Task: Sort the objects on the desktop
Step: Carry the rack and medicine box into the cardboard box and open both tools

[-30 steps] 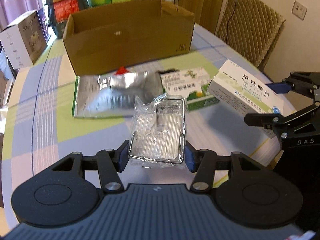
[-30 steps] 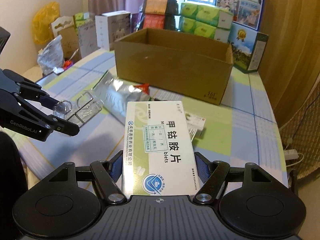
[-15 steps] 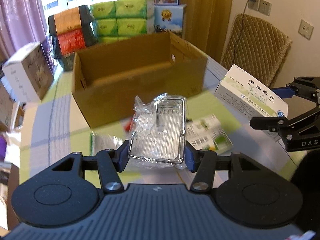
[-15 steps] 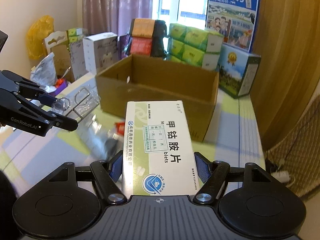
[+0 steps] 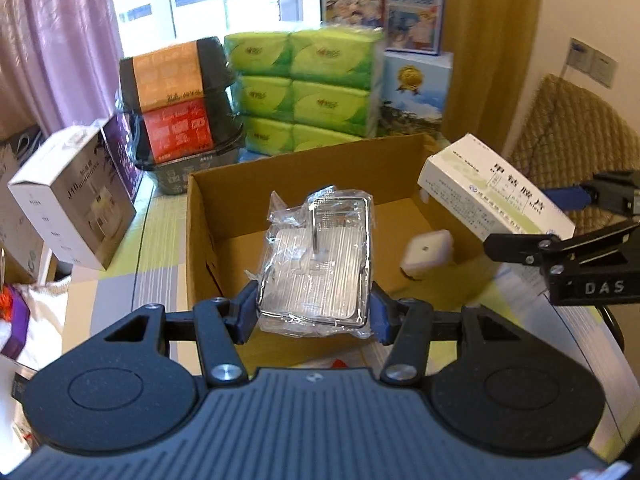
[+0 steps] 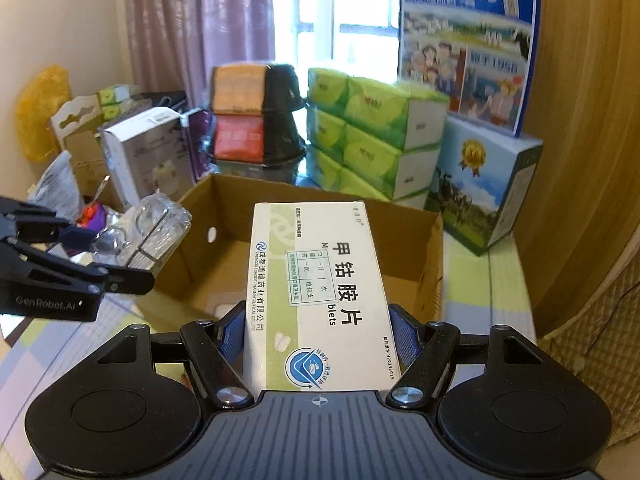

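Observation:
My left gripper (image 5: 312, 314) is shut on a clear plastic-wrapped metal-framed pack (image 5: 320, 268), held above the near wall of an open cardboard box (image 5: 200, 248). A small white square item (image 5: 426, 254) lies on the box floor. My right gripper (image 6: 318, 338) is shut on a white and green medicine box (image 6: 320, 292), held over the box's near right side. In the left wrist view the medicine box (image 5: 496, 188) hangs at the right, over the box's right wall. In the right wrist view the wrapped pack (image 6: 148, 232) shows at the left, over the cardboard box (image 6: 430, 264).
Behind the cardboard box stand green tissue packs (image 5: 304, 88), orange and red bowl packs (image 5: 176, 100) and a blue milk carton box (image 5: 416, 88). A white and grey product box (image 5: 72, 208) is at the left. A quilted chair back (image 5: 572, 144) stands at the right.
Both grippers have lifted and moved forward with their loads, from over the table to above the open cardboard box. The box's inside now shows.

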The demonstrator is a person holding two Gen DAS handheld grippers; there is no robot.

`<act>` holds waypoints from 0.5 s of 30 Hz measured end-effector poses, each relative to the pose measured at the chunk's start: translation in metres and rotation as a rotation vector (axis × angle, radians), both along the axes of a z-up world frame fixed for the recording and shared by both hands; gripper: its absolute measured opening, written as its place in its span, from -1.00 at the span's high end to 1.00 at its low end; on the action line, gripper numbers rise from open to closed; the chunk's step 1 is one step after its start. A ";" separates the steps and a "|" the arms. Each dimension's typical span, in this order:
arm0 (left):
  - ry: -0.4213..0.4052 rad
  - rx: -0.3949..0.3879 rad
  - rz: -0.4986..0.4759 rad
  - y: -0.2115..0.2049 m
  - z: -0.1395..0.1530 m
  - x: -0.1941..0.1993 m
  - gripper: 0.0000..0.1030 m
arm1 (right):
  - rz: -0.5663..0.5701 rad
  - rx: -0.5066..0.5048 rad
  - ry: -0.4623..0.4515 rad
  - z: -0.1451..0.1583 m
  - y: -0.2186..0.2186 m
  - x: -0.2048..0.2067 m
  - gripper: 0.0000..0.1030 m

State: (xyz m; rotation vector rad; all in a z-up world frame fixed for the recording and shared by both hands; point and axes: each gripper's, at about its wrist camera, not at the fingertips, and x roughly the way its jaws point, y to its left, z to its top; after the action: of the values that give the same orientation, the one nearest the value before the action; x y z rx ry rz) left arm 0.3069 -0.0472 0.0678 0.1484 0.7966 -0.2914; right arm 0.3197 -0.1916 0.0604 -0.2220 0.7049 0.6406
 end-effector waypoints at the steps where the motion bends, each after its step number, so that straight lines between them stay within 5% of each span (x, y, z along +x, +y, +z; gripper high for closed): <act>1: 0.006 -0.003 0.006 0.001 -0.003 0.006 0.04 | -0.011 0.002 0.009 -0.004 0.003 0.008 -0.34; 14: 0.064 -0.085 0.031 0.002 -0.040 0.059 0.02 | -0.088 0.027 0.080 -0.035 0.019 0.065 -0.34; 15: 0.058 -0.096 0.040 0.002 -0.041 0.062 -0.09 | -0.097 0.035 0.083 -0.036 0.019 0.067 -0.34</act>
State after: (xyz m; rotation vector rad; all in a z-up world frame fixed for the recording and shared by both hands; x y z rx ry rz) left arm 0.3694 -0.0449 0.0266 0.0341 0.8408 -0.2967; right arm 0.3870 -0.1728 0.0243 -0.1286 0.7794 0.5712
